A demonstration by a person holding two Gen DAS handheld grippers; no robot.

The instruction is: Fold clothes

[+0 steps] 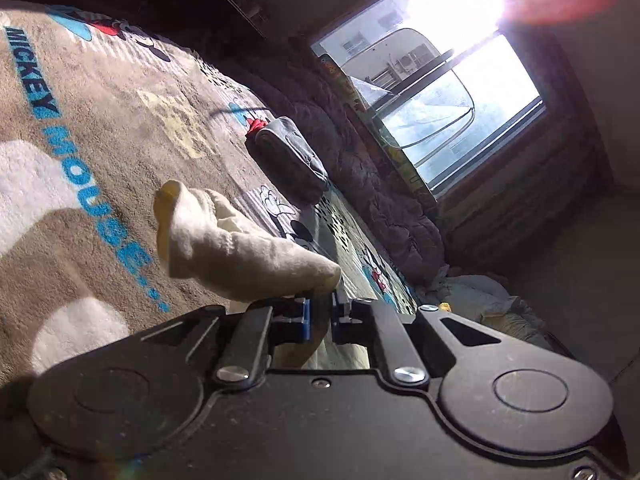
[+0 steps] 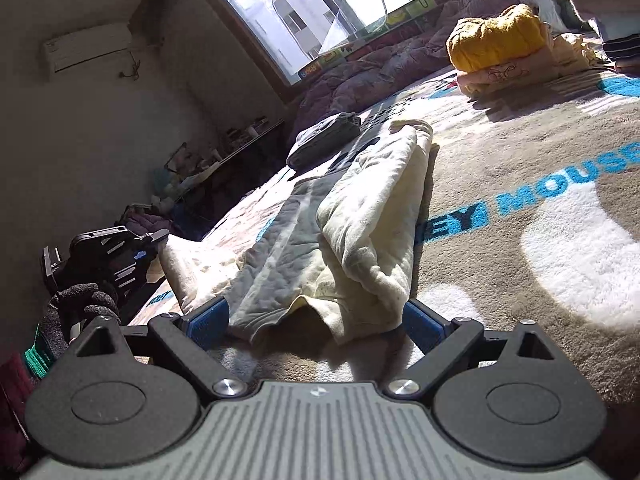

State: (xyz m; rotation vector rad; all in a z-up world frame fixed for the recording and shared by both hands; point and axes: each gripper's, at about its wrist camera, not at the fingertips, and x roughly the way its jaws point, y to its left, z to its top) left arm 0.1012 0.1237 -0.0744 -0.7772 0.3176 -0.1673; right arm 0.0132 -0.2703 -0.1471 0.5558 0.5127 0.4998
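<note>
A cream quilted garment [image 2: 360,216] lies partly folded on the brown Mickey Mouse blanket [image 2: 500,152]. My right gripper [image 2: 316,320] is open, its blue pads [image 2: 208,320] standing either side of the garment's near hem without pressing it. In the right wrist view my left gripper [image 2: 120,252], held by a gloved hand [image 2: 80,304], grips the garment's left edge. In the left wrist view my left gripper [image 1: 320,312] is shut on a bunched corner of the cream garment [image 1: 232,240], lifted over the blanket [image 1: 80,120].
A folded dark grey garment [image 2: 324,140] [image 1: 288,160] lies further along the blanket. A stack with a yellow folded piece [image 2: 496,40] sits at the far right. A purple quilt [image 1: 380,192] runs under the window [image 1: 440,80]. A cluttered shelf [image 2: 240,140] stands at the left wall.
</note>
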